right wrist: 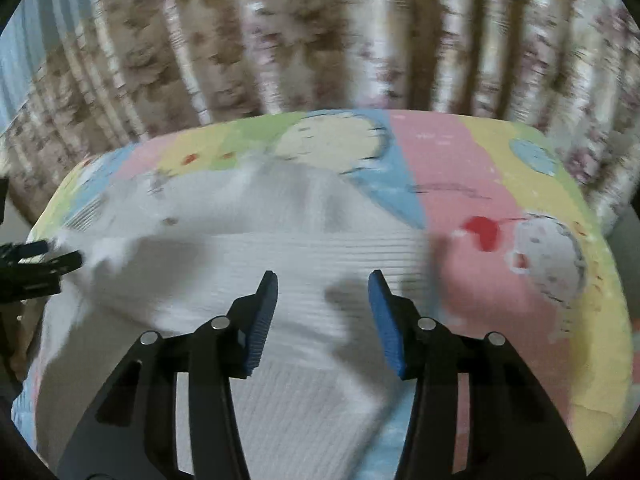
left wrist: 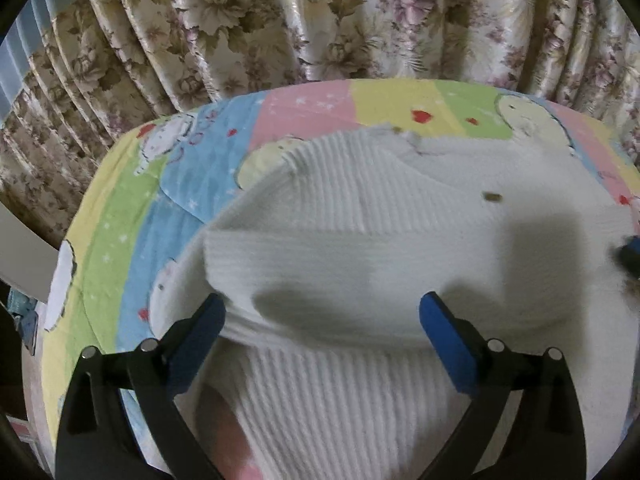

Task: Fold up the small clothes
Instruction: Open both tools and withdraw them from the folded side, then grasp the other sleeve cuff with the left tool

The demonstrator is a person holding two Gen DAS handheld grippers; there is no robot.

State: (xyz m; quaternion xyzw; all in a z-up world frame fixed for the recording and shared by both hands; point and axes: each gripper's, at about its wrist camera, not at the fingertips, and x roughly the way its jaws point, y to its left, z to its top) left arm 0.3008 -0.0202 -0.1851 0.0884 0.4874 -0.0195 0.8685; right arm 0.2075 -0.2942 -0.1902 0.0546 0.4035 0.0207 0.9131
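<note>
A white ribbed knit garment (left wrist: 352,216) lies spread on a pastel cartoon-print sheet (left wrist: 120,216), with a sleeve folded across its body. Two small brown buttons (left wrist: 492,197) show on its front. My left gripper (left wrist: 322,300) hangs just above the folded sleeve, open wide, with nothing pinched between its blue pads (left wrist: 444,344). In the right wrist view the same garment (right wrist: 224,272) fills the lower left, blurred. My right gripper (right wrist: 323,278) stands open over it, fingers apart and holding nothing. Each gripper shows at the edge of the other's view: the right gripper (left wrist: 632,252) and the left gripper (right wrist: 60,252).
A floral curtain (left wrist: 320,20) hangs right behind the far edge of the sheet (right wrist: 480,184). A pale flat panel (left wrist: 24,256) stands at the left, off the sheet. Bare sheet lies to the right of the garment in the right wrist view.
</note>
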